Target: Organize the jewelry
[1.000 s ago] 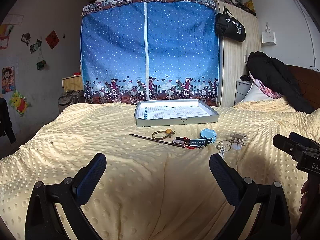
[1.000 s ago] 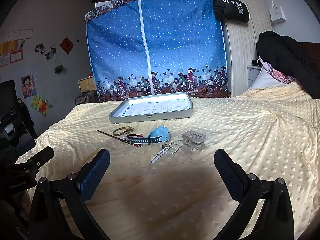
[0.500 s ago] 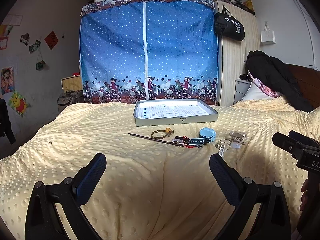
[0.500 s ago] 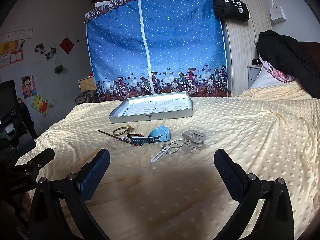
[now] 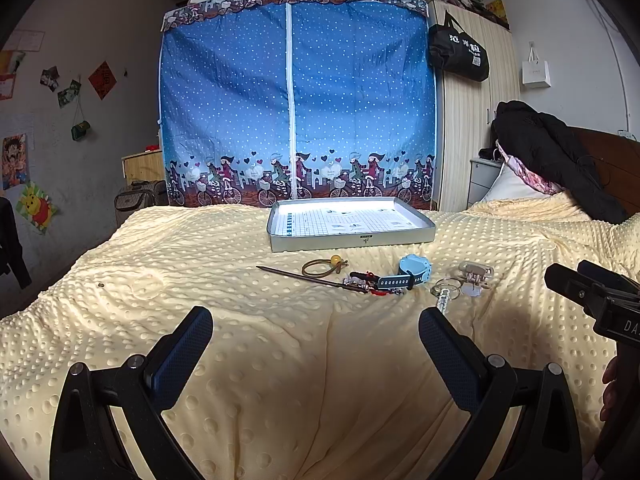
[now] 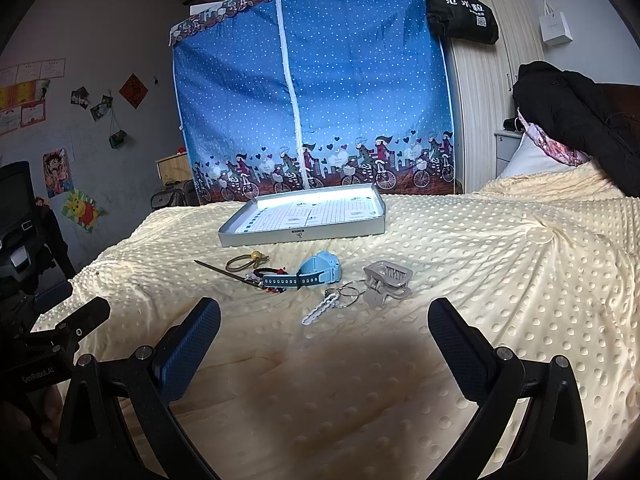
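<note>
A grey tray (image 5: pixel 352 239) (image 6: pixel 304 235) with a gridded liner sits mid-bed. In front of it lie a dark hair stick (image 5: pixel 304 278) (image 6: pixel 218 271), a brown hair tie with a yellow bead (image 5: pixel 322 267) (image 6: pixel 244 262), a blue watch (image 5: pixel 414 269) (image 6: pixel 320 270), a red and black bracelet (image 5: pixel 366 280) (image 6: pixel 272 274), silver hoops with a white chain (image 5: pixel 444 292) (image 6: pixel 336 298) and a grey hair claw (image 5: pixel 476 274) (image 6: pixel 388 280). My left gripper (image 5: pixel 316 330) and right gripper (image 6: pixel 324 326) hover open over the blanket, short of these items, holding nothing.
The bed is covered by a yellow dotted blanket (image 5: pixel 200 264). A blue wardrobe curtain (image 5: pixel 296 100) stands behind. A pillow and black coat (image 5: pixel 552 156) lie at the right. The other gripper's body shows at each view's edge (image 5: pixel 592 300) (image 6: pixel 52 344).
Both grippers stay open and almost still; the views shift only slightly. No item on the bed has moved.
</note>
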The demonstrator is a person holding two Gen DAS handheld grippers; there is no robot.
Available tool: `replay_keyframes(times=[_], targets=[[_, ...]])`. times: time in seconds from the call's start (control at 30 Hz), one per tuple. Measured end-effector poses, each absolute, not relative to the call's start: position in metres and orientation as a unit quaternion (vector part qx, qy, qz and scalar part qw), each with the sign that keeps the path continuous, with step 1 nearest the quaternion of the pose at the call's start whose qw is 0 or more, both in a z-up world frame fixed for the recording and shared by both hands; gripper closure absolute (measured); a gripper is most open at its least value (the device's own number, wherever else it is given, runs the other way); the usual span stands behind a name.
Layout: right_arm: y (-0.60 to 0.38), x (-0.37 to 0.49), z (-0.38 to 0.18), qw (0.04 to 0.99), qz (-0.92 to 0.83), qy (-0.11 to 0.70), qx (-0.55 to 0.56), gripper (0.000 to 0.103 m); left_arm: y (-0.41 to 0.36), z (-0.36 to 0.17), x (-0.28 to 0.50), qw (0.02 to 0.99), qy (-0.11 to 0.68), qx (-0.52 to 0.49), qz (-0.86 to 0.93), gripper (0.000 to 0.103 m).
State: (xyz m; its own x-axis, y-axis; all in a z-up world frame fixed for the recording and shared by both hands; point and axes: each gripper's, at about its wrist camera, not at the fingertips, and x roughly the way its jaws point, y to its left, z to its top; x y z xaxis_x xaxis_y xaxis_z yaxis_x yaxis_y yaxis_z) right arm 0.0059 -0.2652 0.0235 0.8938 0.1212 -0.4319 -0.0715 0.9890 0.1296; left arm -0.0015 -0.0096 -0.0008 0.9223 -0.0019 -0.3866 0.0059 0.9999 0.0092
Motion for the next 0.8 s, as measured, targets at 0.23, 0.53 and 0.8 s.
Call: replay_keyframes(times=[0.23, 0.53, 0.8], targets=[[-0.2657, 0.0058, 0.0237, 0.971, 0.050, 0.225, 0.055, 0.001, -0.0089, -0.0008, -0.0011, 0.980, 0.197, 0.005, -0.002, 0.000], [-0.2658, 0.0059, 0.0237, 0.971, 0.050, 0.225, 0.055, 0.001, -0.0088, -0.0009, -0.0011, 0.980, 0.197, 0.006, -0.002, 0.000], [-0.2648, 0.0057, 0.0239, 0.971, 0.050, 0.227, 0.057, 0.001, -0.0115, -0.0025, -0.0019, 0.980, 0.199, 0.007, -0.004, 0.000]])
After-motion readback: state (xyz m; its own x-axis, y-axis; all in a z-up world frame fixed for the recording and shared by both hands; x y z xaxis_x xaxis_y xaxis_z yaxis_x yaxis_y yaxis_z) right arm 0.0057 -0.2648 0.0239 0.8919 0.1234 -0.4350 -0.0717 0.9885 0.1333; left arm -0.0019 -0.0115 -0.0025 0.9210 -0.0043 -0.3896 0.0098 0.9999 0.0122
